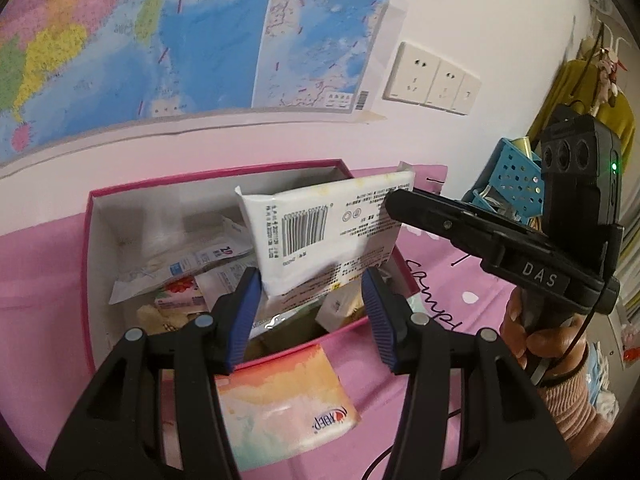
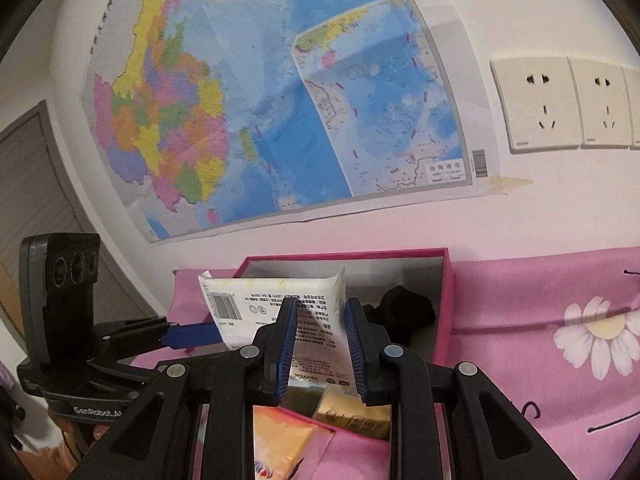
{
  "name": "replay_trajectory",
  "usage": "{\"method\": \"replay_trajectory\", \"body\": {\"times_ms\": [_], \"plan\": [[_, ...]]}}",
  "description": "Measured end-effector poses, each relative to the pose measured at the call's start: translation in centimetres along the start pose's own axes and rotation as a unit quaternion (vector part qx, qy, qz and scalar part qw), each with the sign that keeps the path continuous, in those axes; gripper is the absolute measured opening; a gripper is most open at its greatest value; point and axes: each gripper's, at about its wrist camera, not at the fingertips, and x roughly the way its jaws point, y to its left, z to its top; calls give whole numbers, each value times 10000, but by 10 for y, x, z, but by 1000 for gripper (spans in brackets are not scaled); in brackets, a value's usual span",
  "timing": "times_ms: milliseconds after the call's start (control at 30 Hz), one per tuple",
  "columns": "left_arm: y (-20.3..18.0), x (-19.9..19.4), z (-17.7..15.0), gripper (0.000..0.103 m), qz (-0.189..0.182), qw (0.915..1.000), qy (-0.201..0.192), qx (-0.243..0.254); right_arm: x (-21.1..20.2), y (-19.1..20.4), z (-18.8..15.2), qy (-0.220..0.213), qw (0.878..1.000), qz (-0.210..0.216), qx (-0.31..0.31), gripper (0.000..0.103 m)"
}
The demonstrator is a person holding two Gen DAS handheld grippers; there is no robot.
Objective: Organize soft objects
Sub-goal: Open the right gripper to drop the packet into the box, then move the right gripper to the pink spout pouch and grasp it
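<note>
Both wrist cameras ride behind their blue-padded fingers, tilted down and close over the pink box point(image 1: 96, 240) point(image 2: 446, 304). The left looks from the box's near-left side, the right from its right. They share the box, the white tissue pack point(image 1: 320, 232) point(image 2: 276, 300) and the wall map point(image 1: 160, 40) point(image 2: 280, 100) (each also catches the other gripper).

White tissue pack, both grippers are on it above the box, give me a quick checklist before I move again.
1. Left gripper shut on white tissue pack: ok.
2. Right gripper shut on it: ok.
3. Pack above the pink box opening: ok.
4. Free space beneath among the packs already inside: cannot tell.
5. Everything boxed: not ok, orange pack lies outside on the pink cloth.
</note>
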Motion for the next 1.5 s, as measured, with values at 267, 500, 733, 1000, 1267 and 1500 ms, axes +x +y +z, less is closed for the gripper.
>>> {"method": "replay_trajectory", "body": {"times_ms": [267, 500, 733, 1000, 1267, 1500], "plan": [[9, 29, 11, 54, 153, 9995, 178, -232, 22, -15, 1, 144, 9996, -185, 124, 25], [15, 47, 13, 54, 165, 9983, 370, -424, 31, -24, 1, 236, 9990, -345, 164, 25], [20, 57, 16, 54, 175, 9967, 517, -594, 32, -24, 0, 135, 9974, -685, 181, 27], [18, 32, 9, 54, 294, 9981, 289, -460, 15, -12, -12, 47, 9971, -760, -13, 31], [1, -53, -21, 54, 37, 9986, -531, 60, -24, 18, -37, 44, 9994, -185, -275, 36], [14, -105, -80, 54, 109, 9975, -693, 111, -48, 51, -84, 485, 9961, 609, -423, 43]]}}
